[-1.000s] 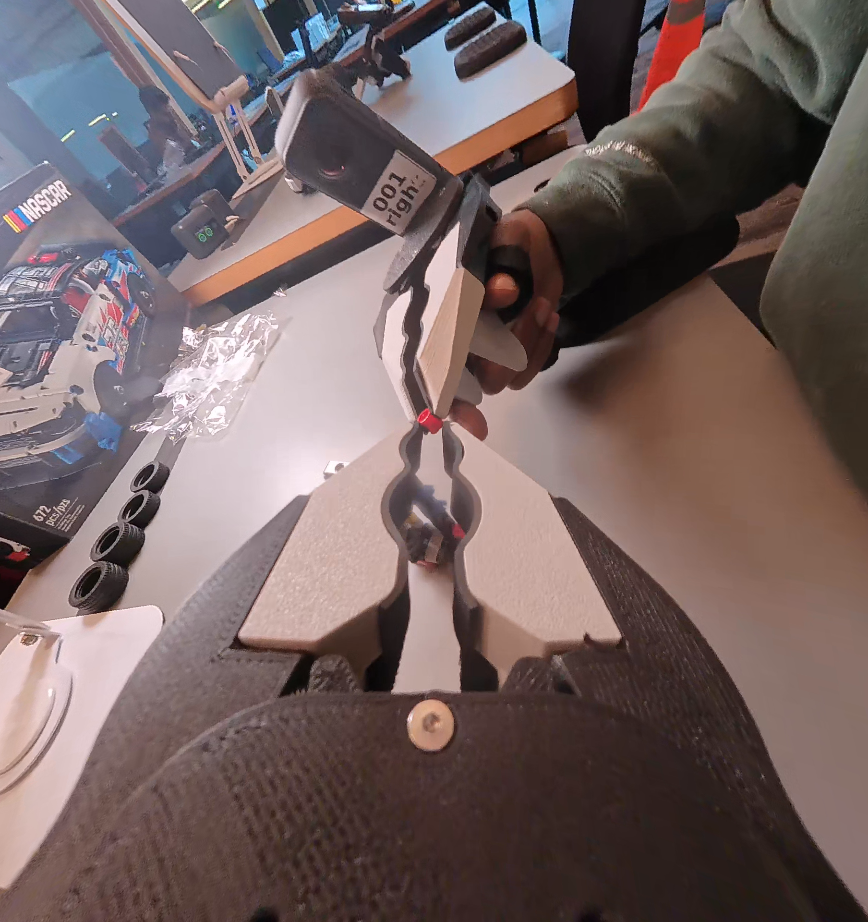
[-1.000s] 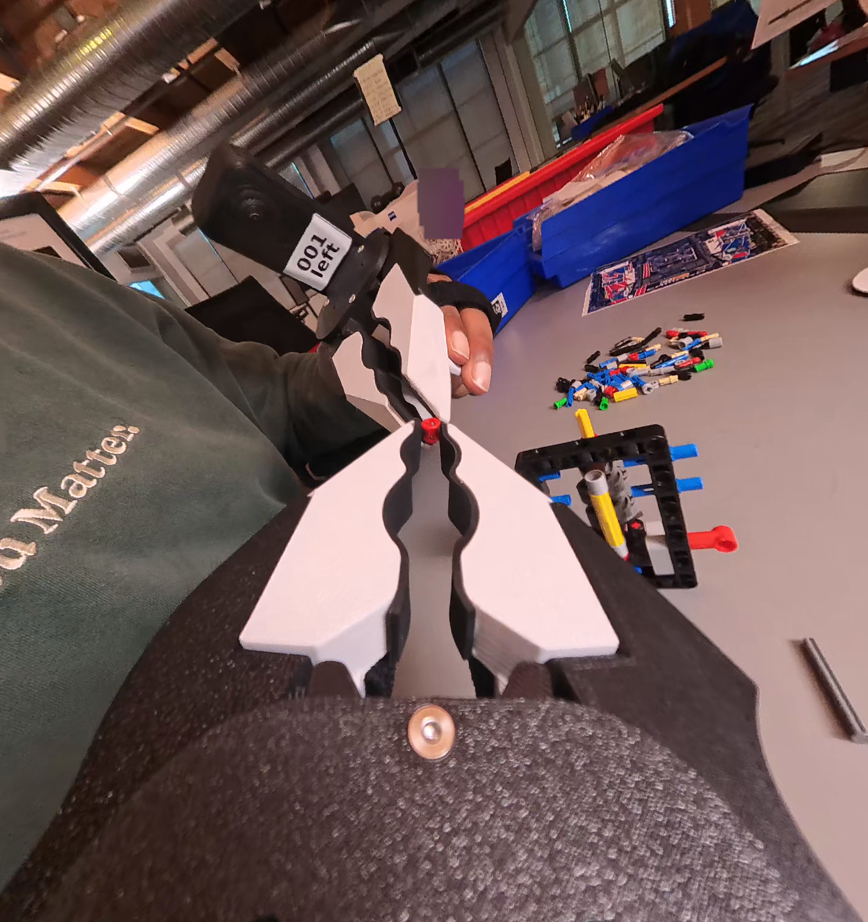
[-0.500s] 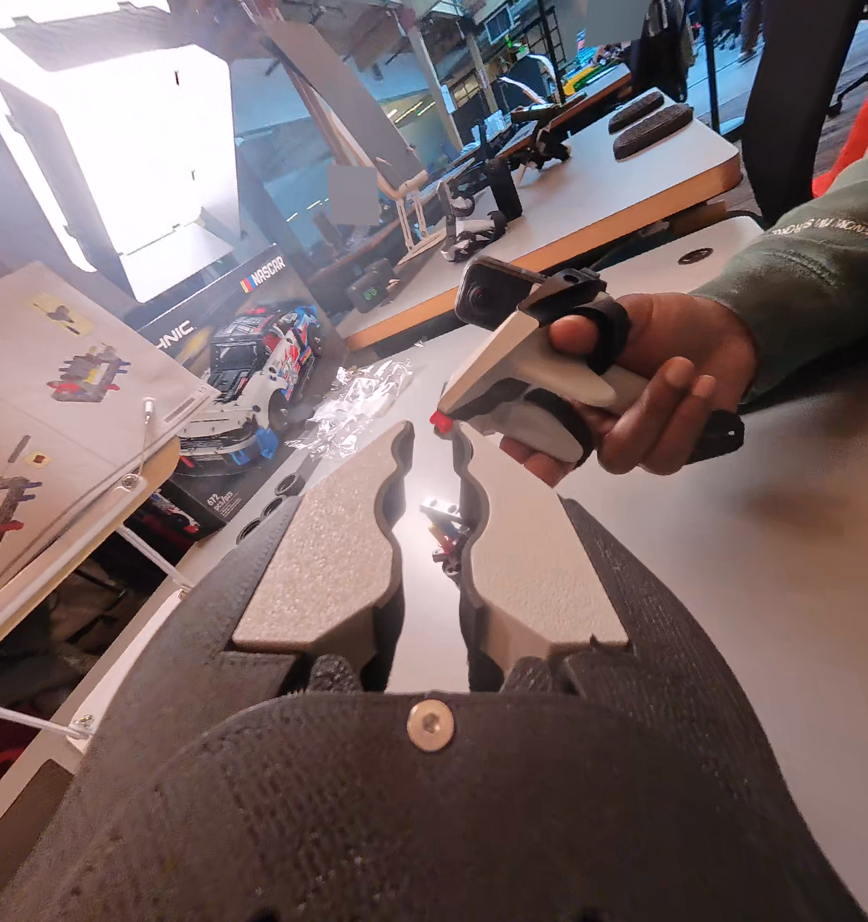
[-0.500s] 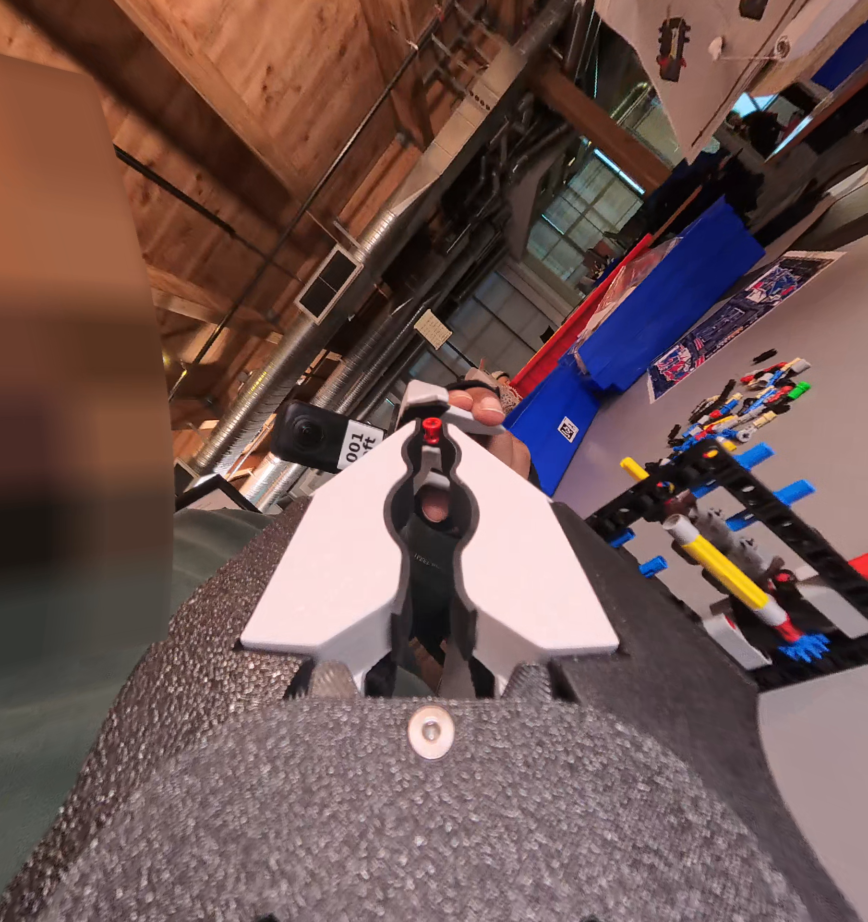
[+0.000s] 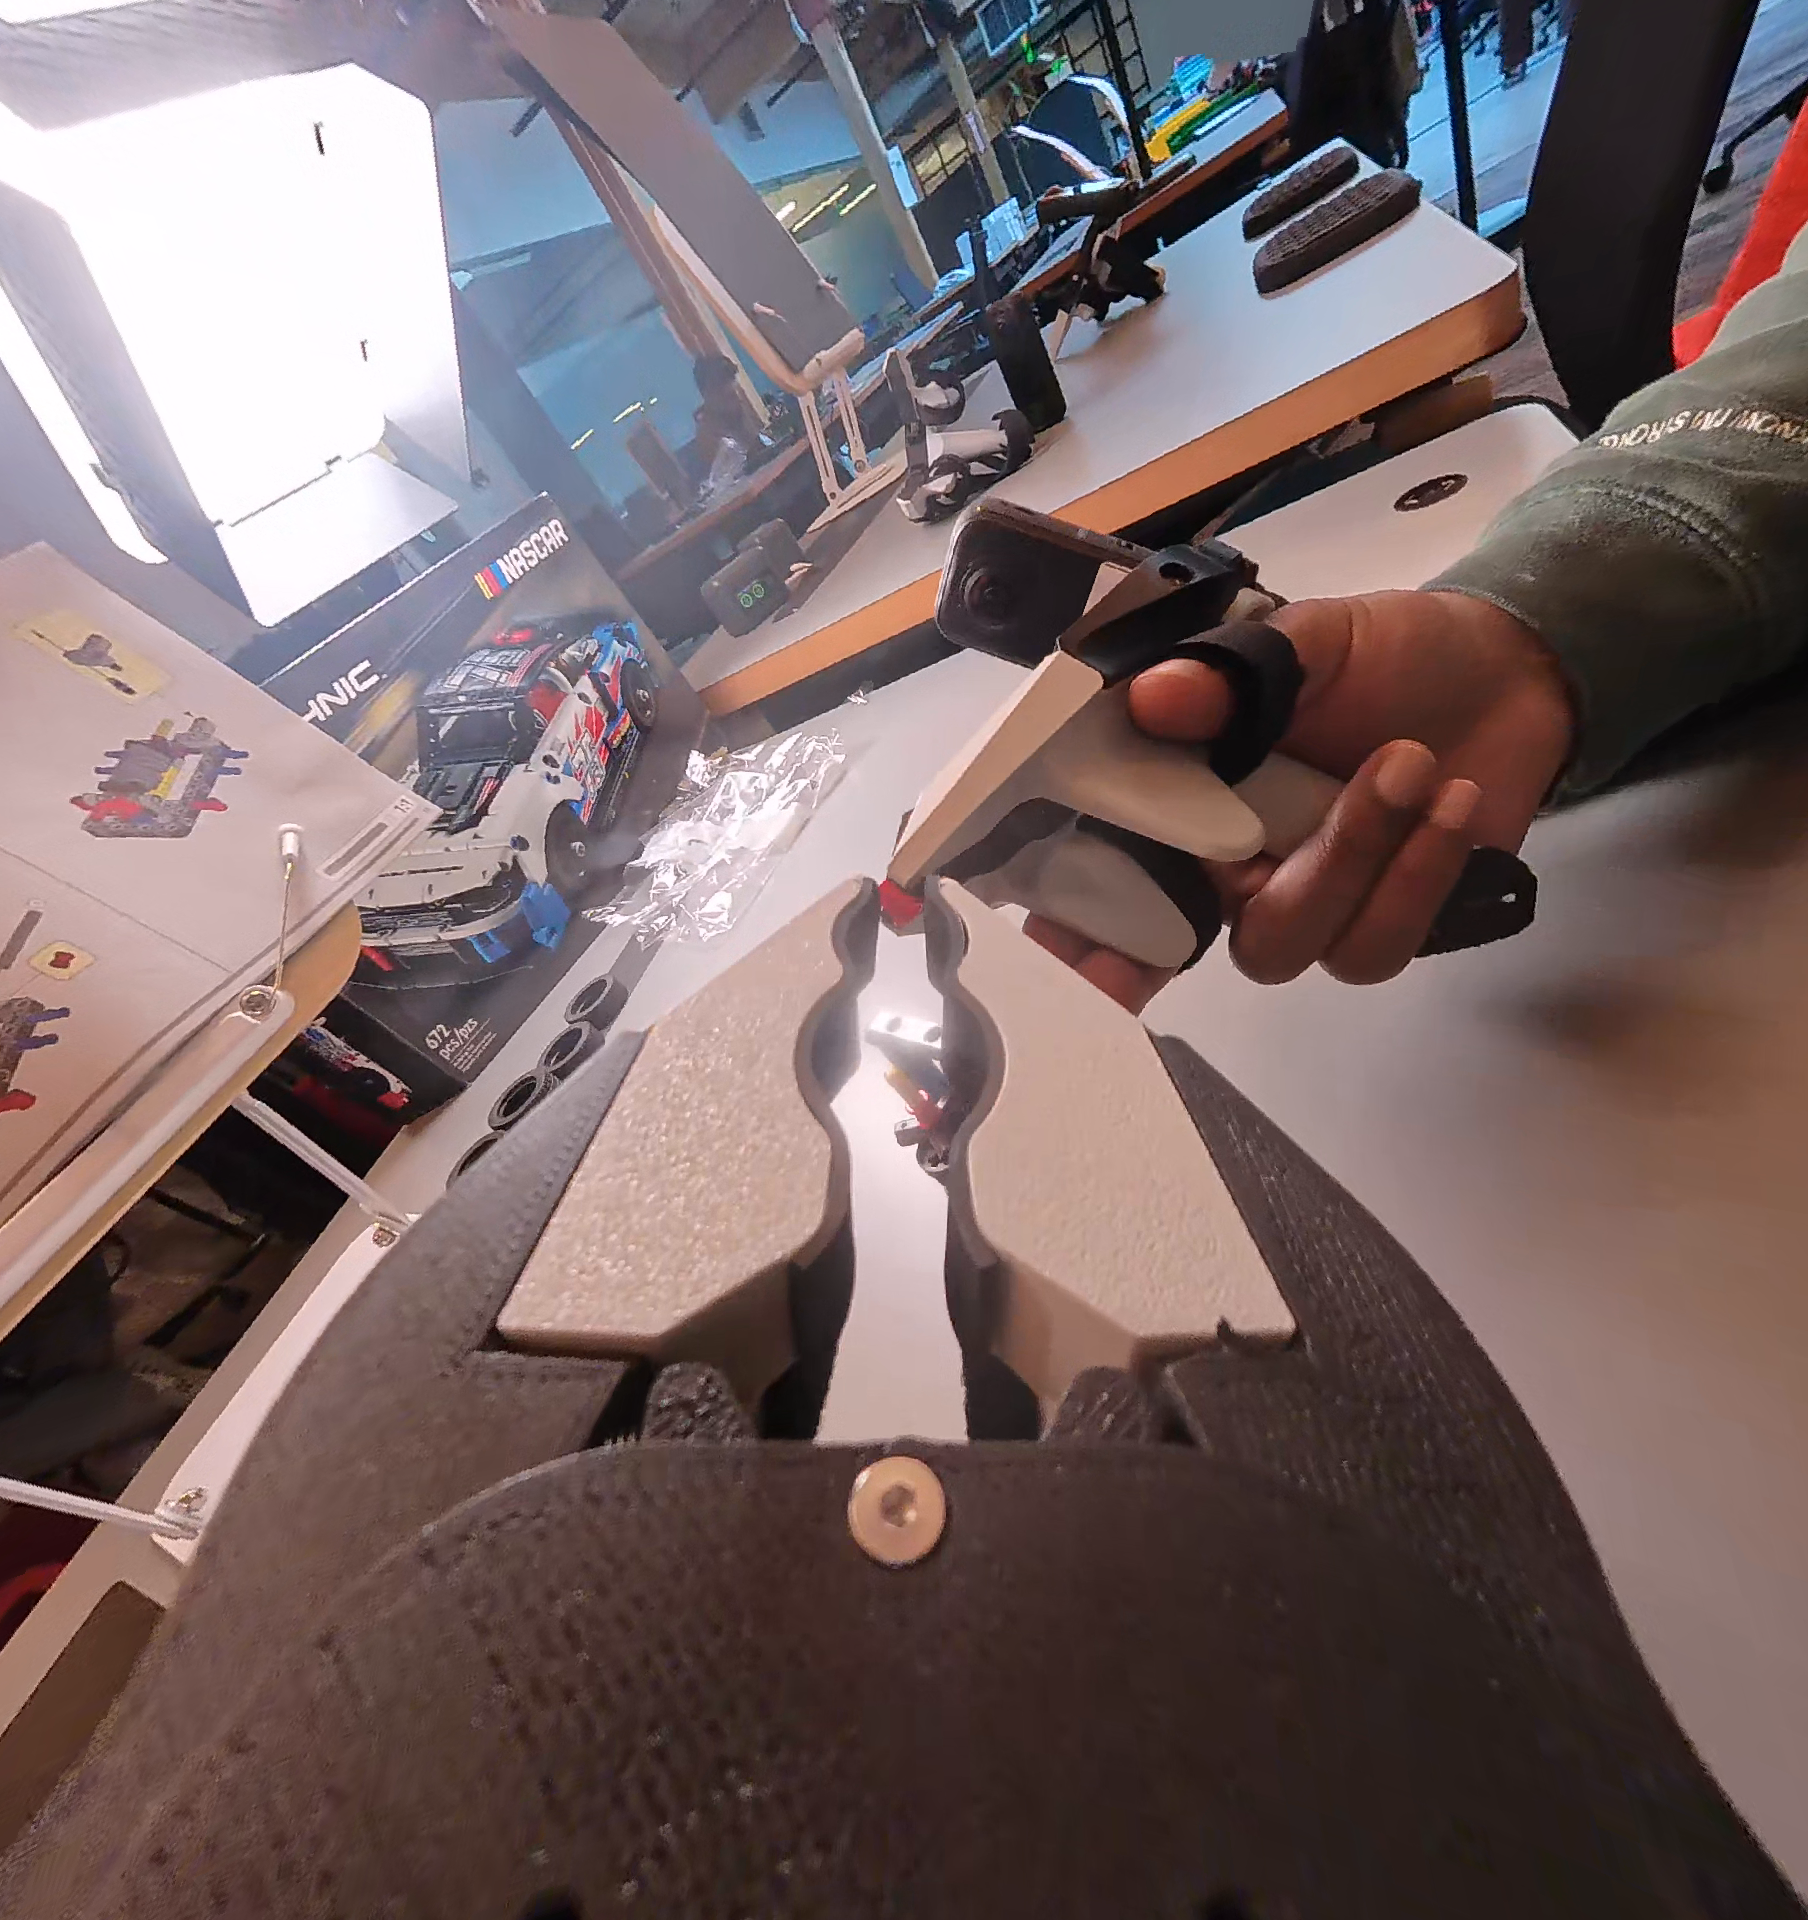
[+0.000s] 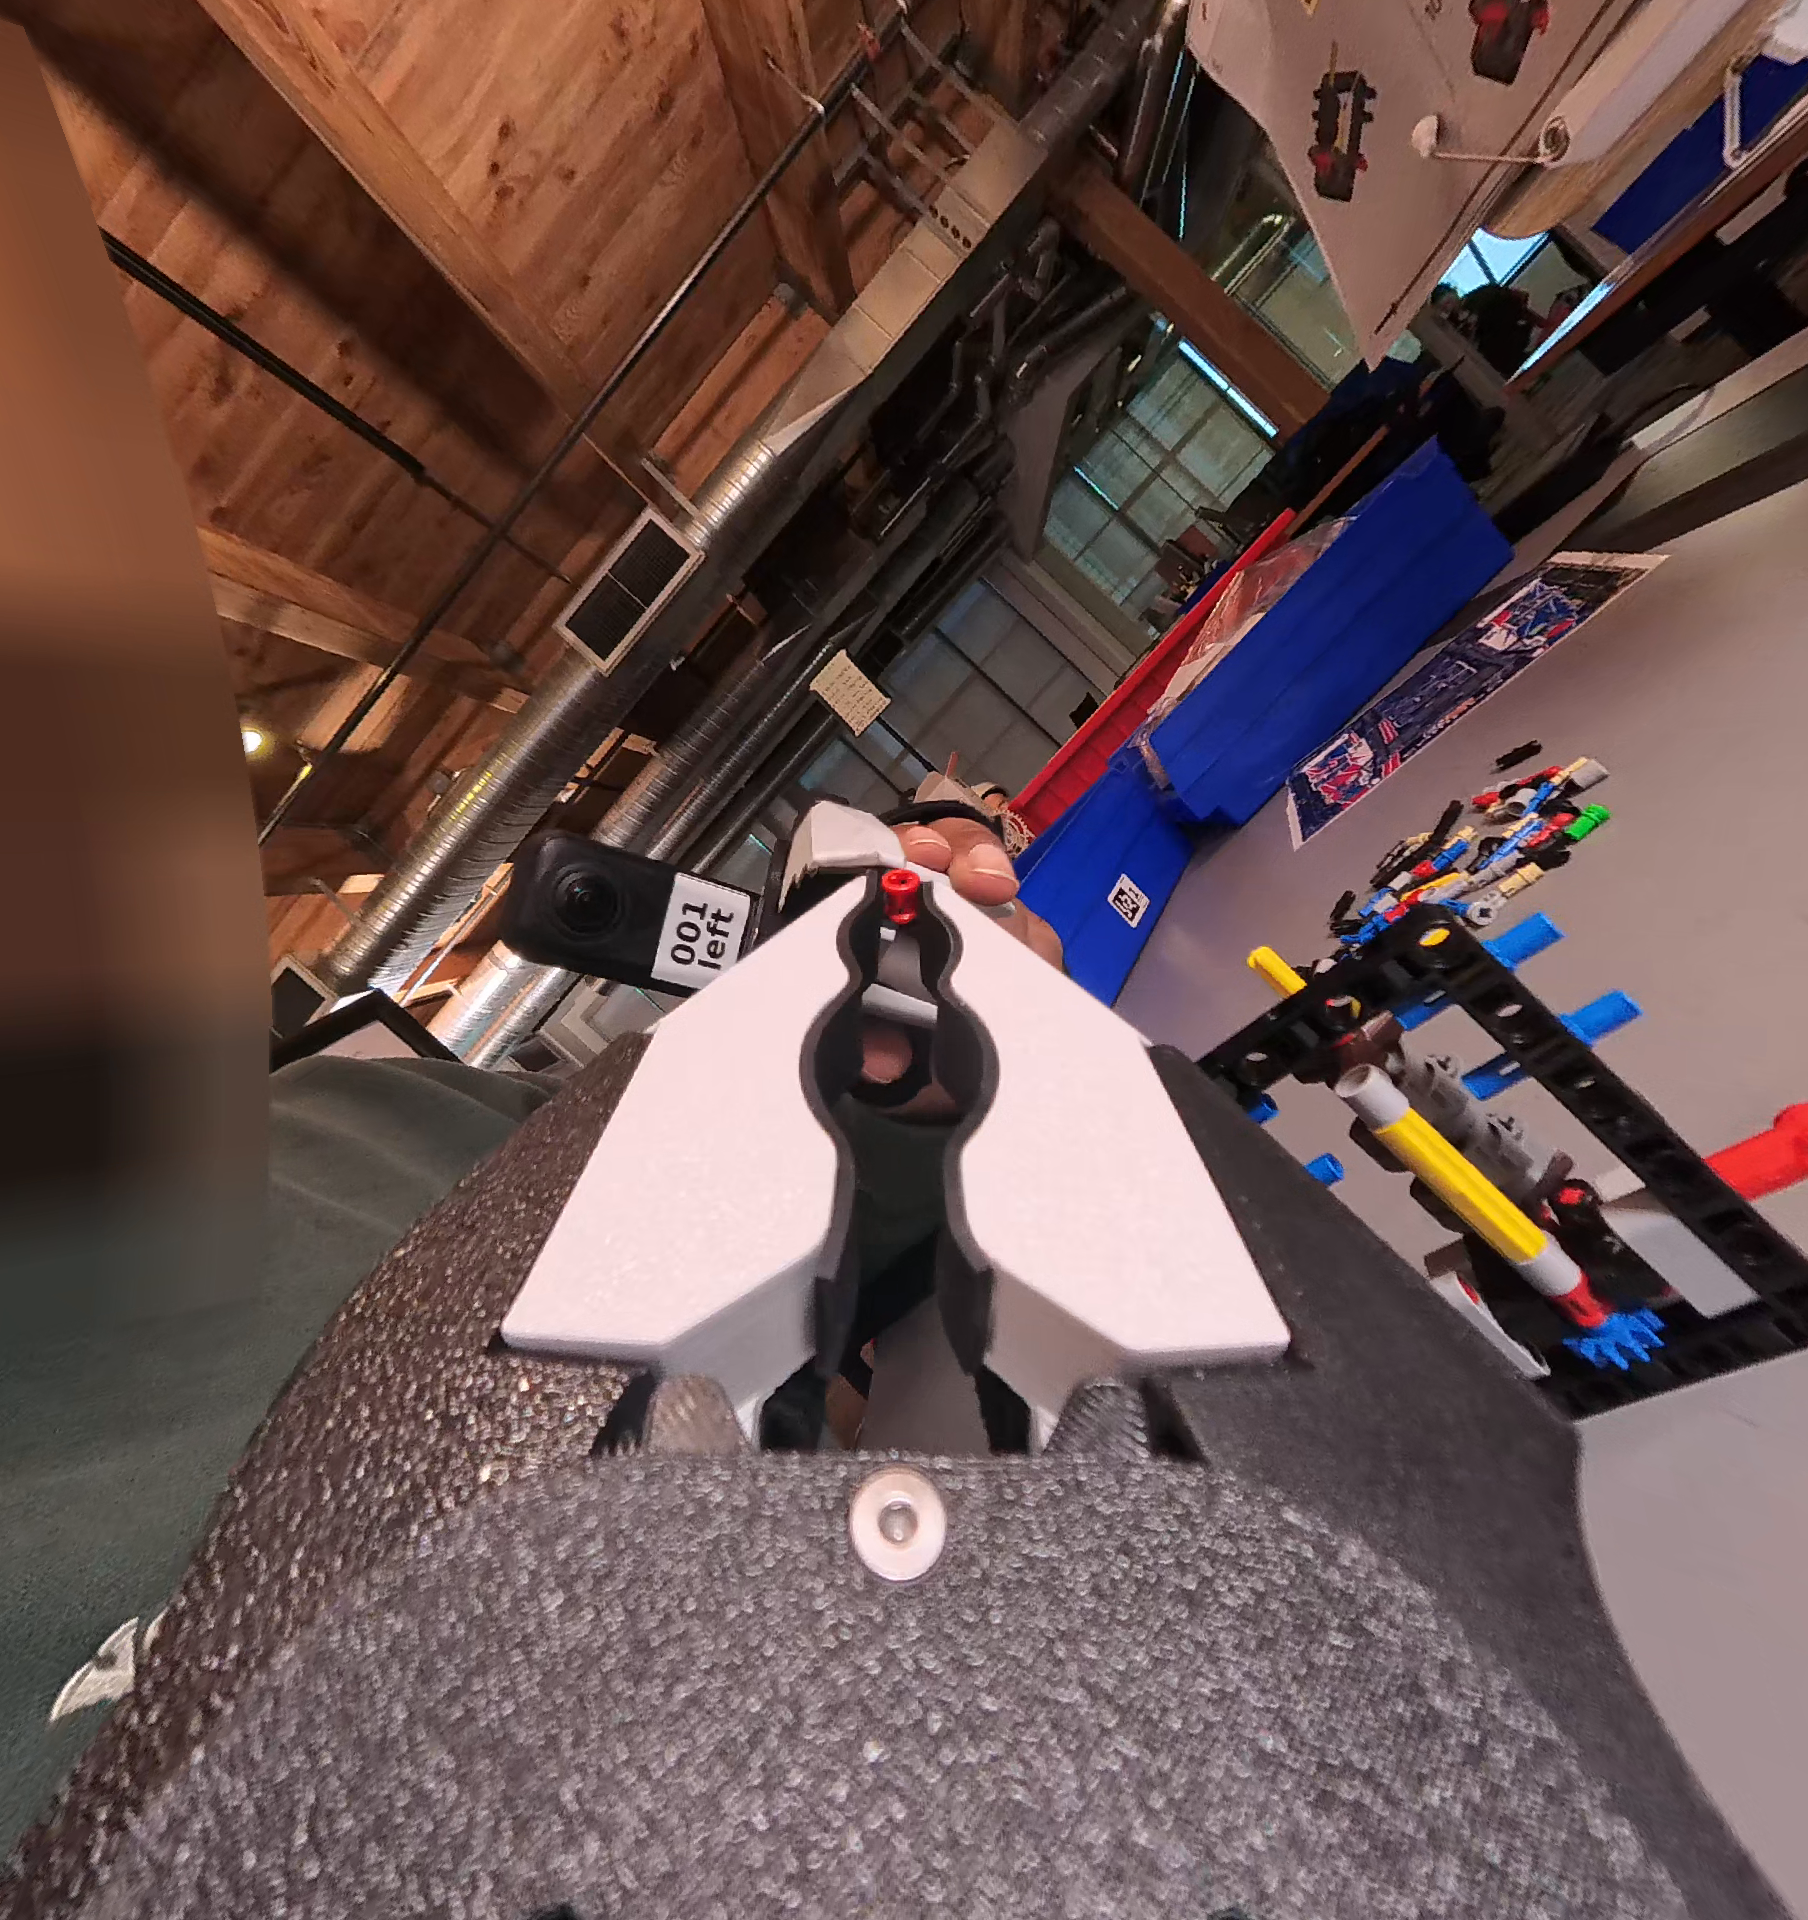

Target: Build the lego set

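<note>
I am passing the small red peg [image 6: 898, 896] pinched in my closed right gripper [image 6: 898, 883] into the half-open, empty left gripper [image 5: 900, 906], keeping both tips level above the table [image 5: 1502, 1195], black frame [image 6: 1565, 1122] waiting beside

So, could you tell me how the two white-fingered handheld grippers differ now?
The right gripper is shut; the left gripper is open. The right gripper pinches a small red peg; the left gripper's tips only flank it. Both are white-fingered, hand-held, meeting tip to tip.
</note>
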The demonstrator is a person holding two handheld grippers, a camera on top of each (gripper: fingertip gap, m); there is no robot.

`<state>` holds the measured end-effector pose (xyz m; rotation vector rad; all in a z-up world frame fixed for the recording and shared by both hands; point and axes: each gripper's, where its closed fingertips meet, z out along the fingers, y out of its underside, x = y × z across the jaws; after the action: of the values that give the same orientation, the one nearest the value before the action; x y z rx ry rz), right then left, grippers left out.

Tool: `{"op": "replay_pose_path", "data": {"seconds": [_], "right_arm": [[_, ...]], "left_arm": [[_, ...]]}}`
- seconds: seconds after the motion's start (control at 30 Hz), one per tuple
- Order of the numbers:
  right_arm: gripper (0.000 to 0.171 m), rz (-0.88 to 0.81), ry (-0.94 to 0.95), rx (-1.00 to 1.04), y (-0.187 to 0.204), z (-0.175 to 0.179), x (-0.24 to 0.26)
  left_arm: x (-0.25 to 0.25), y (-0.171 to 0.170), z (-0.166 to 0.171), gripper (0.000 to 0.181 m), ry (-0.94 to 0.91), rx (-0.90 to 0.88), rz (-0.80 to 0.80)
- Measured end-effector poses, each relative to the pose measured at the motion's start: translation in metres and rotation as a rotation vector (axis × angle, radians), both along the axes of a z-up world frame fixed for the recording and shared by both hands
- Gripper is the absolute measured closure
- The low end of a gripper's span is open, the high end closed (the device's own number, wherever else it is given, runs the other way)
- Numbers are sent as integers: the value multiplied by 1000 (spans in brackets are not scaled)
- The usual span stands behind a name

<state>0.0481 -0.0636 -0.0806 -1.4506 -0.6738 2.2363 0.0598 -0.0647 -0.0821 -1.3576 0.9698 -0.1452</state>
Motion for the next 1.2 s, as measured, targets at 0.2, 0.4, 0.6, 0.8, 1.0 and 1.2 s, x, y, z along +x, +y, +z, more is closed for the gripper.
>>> {"op": "replay_pose_path", "data": {"seconds": [0.2, 0.4, 0.6, 0.8, 1.0, 1.2], "right_arm": [[167, 15, -39, 129, -3, -2, 2], [171, -16, -63, 271, -6, -3, 4], [162, -5, -90, 289, -1, -6, 6], [155, 189, -53, 166, -12, -2, 15], [156, 408, -45, 127, -39, -4, 23], [169, 439, -40, 125, -44, -5, 25]], "left_arm": [[-1, -6, -2, 180, 24, 10, -42], [-2, -7, -3, 181, 21, 3, -62], [0, -12, -1, 181, 7, 15, -91], [16, -30, 1, 181, 22, 35, -203], [31, -46, -2, 181, 69, 37, -289], [33, -49, -4, 181, 77, 28, -304]]}}
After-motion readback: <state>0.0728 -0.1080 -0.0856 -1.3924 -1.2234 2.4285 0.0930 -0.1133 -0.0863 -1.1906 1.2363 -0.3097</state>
